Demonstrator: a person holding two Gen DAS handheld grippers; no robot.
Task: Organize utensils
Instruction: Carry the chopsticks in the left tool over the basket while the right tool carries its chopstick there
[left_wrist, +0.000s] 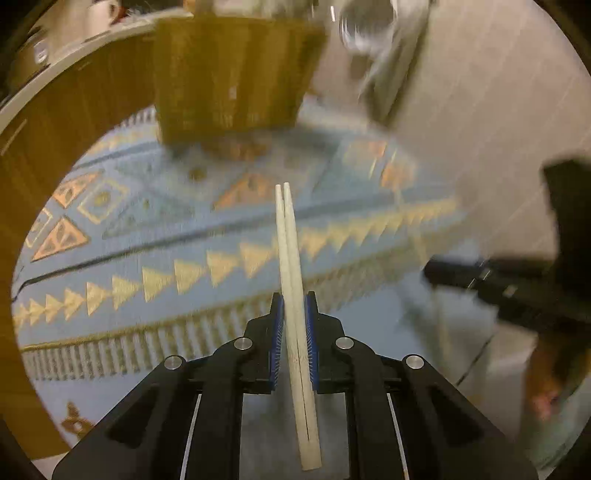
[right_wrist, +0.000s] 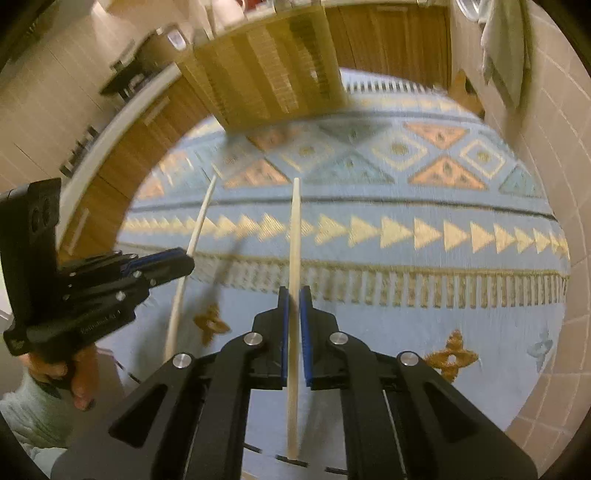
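My left gripper (left_wrist: 294, 297) is shut on a pair of pale chopsticks (left_wrist: 290, 251) that point forward over the blue patterned rug (left_wrist: 155, 221). My right gripper (right_wrist: 294, 291) is shut on a single pale chopstick (right_wrist: 294, 236), also held above the rug (right_wrist: 406, 229). In the right wrist view the left gripper (right_wrist: 184, 262) shows at the left with its chopsticks (right_wrist: 195, 229) sticking out. In the left wrist view the right gripper (left_wrist: 480, 280) shows blurred at the right. A woven wicker basket (left_wrist: 236, 74) stands ahead on the rug; it also shows in the right wrist view (right_wrist: 266, 70).
Wooden cabinet fronts (right_wrist: 122, 155) curve along the left. A tiled wall (right_wrist: 546, 122) with a hanging towel (right_wrist: 506, 48) is on the right. A blurred shiny metal object (left_wrist: 369, 26) shows at the upper right of the left wrist view.
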